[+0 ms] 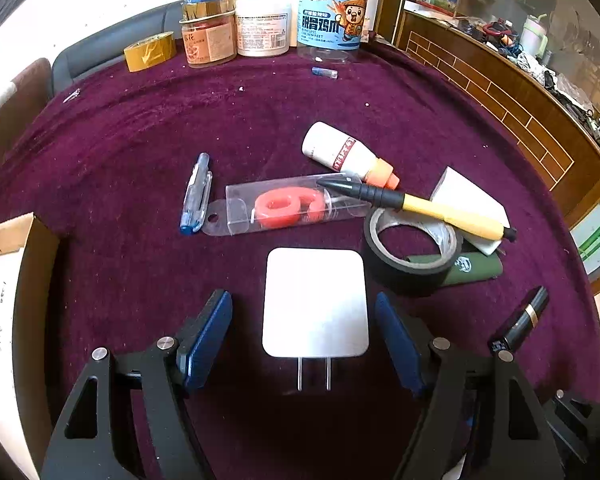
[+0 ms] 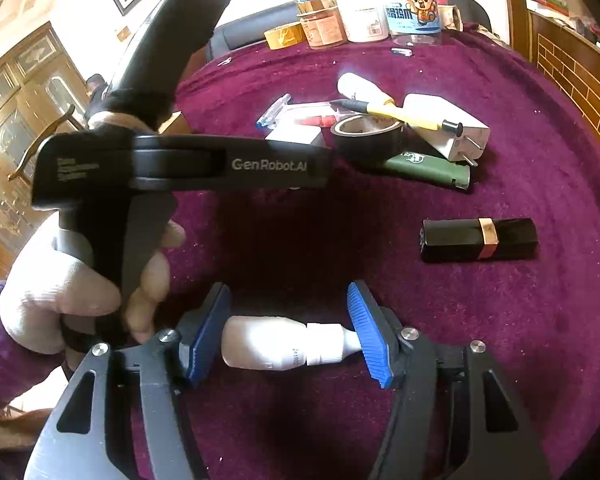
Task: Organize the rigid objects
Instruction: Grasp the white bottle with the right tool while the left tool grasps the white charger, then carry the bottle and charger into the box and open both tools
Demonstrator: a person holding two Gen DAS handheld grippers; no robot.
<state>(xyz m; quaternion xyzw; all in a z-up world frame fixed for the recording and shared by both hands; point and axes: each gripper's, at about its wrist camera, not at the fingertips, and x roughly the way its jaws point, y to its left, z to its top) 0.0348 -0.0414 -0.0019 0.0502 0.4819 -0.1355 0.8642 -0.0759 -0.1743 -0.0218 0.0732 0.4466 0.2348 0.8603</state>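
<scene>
In the left wrist view a white charger plug (image 1: pixel 315 304) lies flat on the purple cloth, prongs toward me. My left gripper (image 1: pixel 302 298) stands open around it, and its blue pads (image 1: pixel 206 336) are clear of both sides. In the right wrist view my right gripper (image 2: pixel 290 316) is shut on a small white dropper bottle (image 2: pixel 268 344), held end to end: base against the left pad, nozzle against the right pad (image 2: pixel 370 340). A black lipstick (image 2: pixel 478 239) lies to the right of it.
Beyond the plug lie a black tape roll (image 1: pixel 412 248), a yellow pen (image 1: pixel 440 208), a glue bottle (image 1: pixel 348 156), a blue pen (image 1: pixel 196 196), a clear packet (image 1: pixel 288 208) and a green lighter (image 1: pixel 472 268). Jars (image 1: pixel 264 28) line the far edge. A white box (image 1: pixel 4 300) stands at the left.
</scene>
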